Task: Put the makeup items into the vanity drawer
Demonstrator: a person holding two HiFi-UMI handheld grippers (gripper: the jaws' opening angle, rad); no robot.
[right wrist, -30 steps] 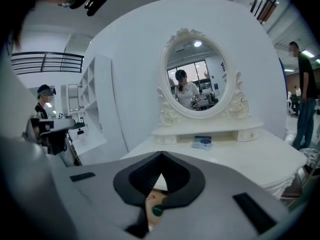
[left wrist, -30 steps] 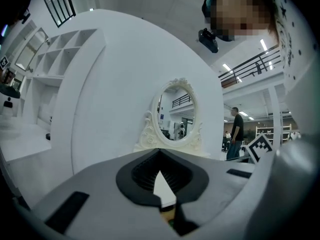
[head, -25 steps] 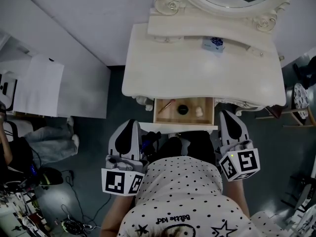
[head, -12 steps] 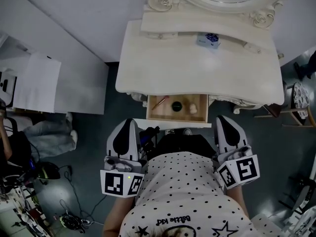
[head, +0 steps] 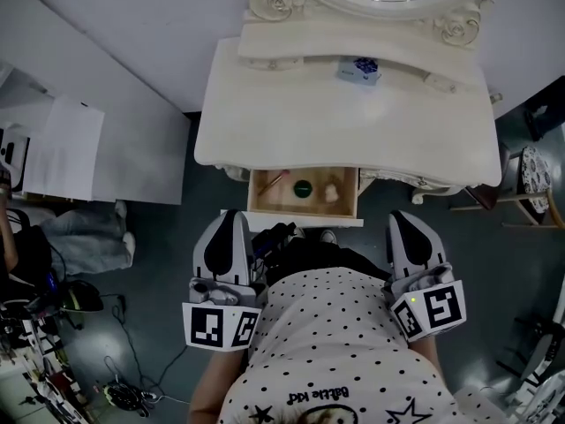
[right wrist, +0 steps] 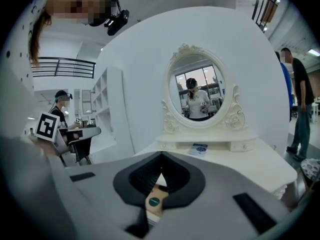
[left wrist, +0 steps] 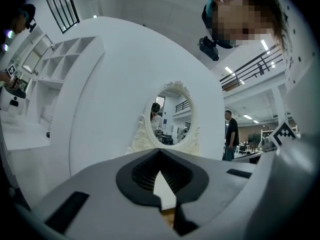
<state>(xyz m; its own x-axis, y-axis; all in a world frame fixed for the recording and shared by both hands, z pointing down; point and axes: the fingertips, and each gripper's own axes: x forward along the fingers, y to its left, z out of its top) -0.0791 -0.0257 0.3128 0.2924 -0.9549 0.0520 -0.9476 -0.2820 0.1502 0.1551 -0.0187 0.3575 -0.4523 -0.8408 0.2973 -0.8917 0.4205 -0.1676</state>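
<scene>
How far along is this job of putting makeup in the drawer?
Done: a thin stick, a round dark jar and a pale item lie in the open drawer. In hand: nothing; the left gripper and right gripper are shut and empty. Left, perhaps: the small blue-patterned box on the vanity shelf, and shutting the drawer.

Cables (head: 124,396) lie on dark floor (head: 168,263), btm left. White shelving unit (right wrist: 106,109) at left; bystander (right wrist: 301,99) in dark top stands far rt, by curved wall (right wrist: 150,69).
</scene>
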